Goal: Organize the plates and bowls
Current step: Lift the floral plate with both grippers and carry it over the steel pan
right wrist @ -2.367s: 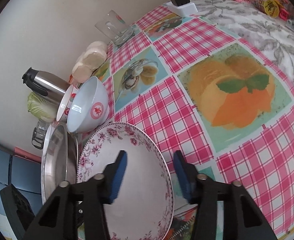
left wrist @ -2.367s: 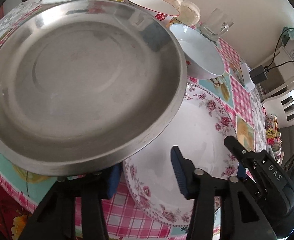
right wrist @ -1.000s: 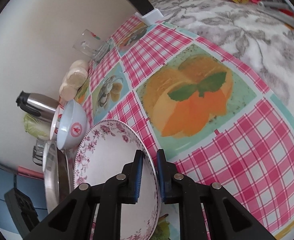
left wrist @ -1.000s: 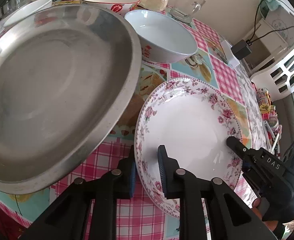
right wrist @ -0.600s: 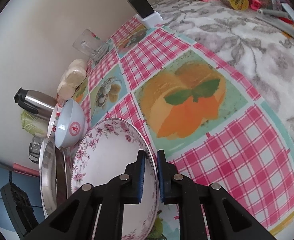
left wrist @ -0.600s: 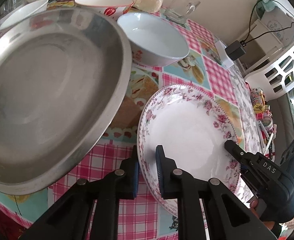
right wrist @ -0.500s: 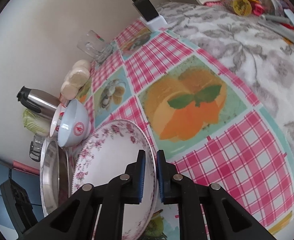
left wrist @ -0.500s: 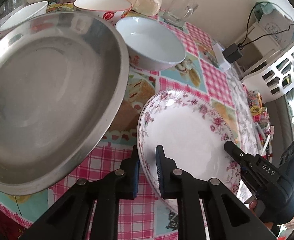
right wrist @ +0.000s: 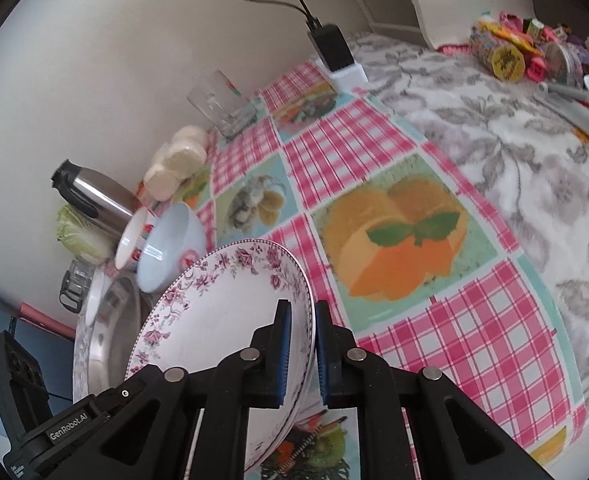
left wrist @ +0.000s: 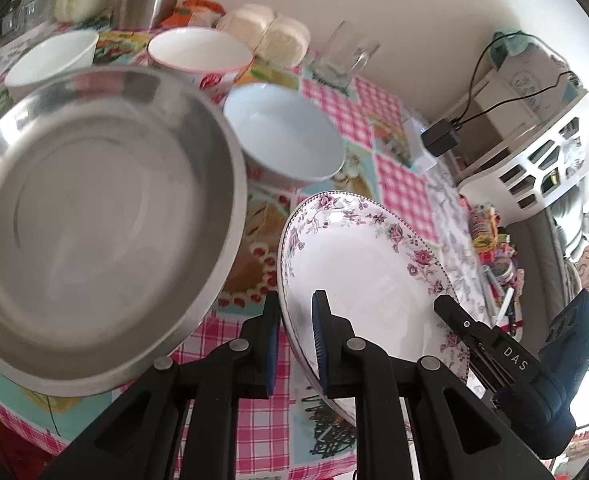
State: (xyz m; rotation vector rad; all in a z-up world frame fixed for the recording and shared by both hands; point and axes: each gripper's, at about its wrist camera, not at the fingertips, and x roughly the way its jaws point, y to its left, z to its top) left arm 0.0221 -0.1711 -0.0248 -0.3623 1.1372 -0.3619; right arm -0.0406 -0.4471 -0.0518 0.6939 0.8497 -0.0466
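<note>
Floral plate point(left wrist: 366, 264) rim pinched by left claw point(left wrist: 296, 320), right claw point(right wrist: 303, 334), steel pan point(left wrist: 94, 216) beside

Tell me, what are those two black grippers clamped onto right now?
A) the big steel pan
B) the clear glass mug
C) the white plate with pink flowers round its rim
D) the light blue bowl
C: the left gripper and the right gripper each pinch an edge of the white plate with pink flowers round its rim; nothing touches the other three.

steel tray point(right wrist: 110, 332) mostly hidden behind floral plate point(right wrist: 214, 312), perhaps overlapping
</note>
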